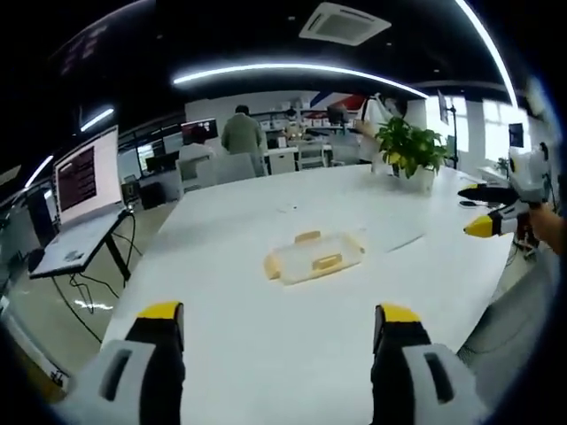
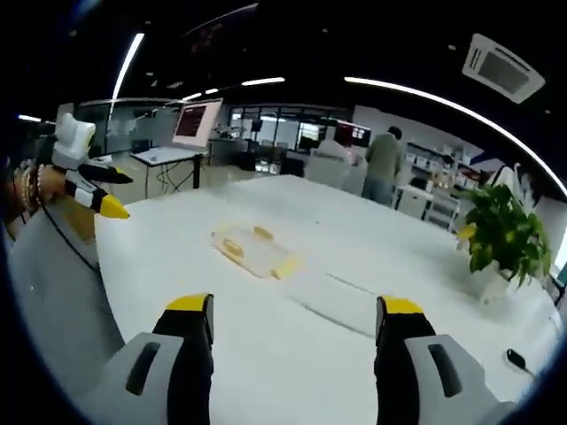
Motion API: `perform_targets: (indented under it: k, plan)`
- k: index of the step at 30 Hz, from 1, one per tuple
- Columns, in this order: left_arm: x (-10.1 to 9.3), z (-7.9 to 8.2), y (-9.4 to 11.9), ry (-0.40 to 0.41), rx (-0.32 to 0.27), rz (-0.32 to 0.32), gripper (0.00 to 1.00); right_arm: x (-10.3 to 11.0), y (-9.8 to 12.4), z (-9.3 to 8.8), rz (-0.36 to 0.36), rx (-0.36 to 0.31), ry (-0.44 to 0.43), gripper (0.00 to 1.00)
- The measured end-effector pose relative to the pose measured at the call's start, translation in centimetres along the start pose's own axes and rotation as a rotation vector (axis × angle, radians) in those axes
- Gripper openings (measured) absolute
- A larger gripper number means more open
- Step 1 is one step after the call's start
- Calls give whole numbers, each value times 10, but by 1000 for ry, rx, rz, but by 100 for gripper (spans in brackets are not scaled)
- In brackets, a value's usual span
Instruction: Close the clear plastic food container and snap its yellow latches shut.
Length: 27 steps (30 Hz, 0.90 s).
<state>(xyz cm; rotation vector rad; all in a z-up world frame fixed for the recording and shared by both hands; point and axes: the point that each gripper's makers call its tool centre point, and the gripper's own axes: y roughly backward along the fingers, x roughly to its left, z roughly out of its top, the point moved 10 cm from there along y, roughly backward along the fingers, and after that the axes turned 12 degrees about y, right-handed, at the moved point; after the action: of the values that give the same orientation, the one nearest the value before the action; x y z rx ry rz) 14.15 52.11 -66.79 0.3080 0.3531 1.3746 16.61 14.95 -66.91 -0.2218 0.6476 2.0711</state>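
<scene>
Container point(image 1: 314, 257): seen lying flat on the table point(image 1: 221, 230), well ahead of both grippers.
Left gripper point(image 1: 279, 320): jaws spread, nothing held.
Right gripper point(image 2: 292, 312): jaws spread, nothing held.

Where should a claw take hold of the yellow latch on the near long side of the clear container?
On the food container, take the near yellow latch by its free outer edge, coming in low from the left claw side. The box lies flat with that tab facing this claw, both jaws open and well short.
</scene>
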Motion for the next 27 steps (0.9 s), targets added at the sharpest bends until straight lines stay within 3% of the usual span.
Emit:
perform_targets:
  k: [3, 7, 12, 18, 20, 27]
  plan:
    - [3, 12, -12, -95, 4, 9, 89, -6, -13, 4, 19, -5, 11, 71]
    - [8, 25, -26, -135, -18, -6, 88, -15, -28, 8, 34, -11, 33, 70]
    - [12, 33, -47, -176, 17, -24, 84, -27, -50, 11, 63, 1, 90, 67]
    - [15, 46, -79, -332, 63, -42, 83, -38, -83, 17, 130, 43, 296, 63]
    - [16, 49, -87, -348, 59, -42, 82, -40, -93, 20, 155, 45, 362, 61]
    - [21, 62, -118, -464, 90, -60, 80, -42, -127, 29, 242, 56, 490, 59]
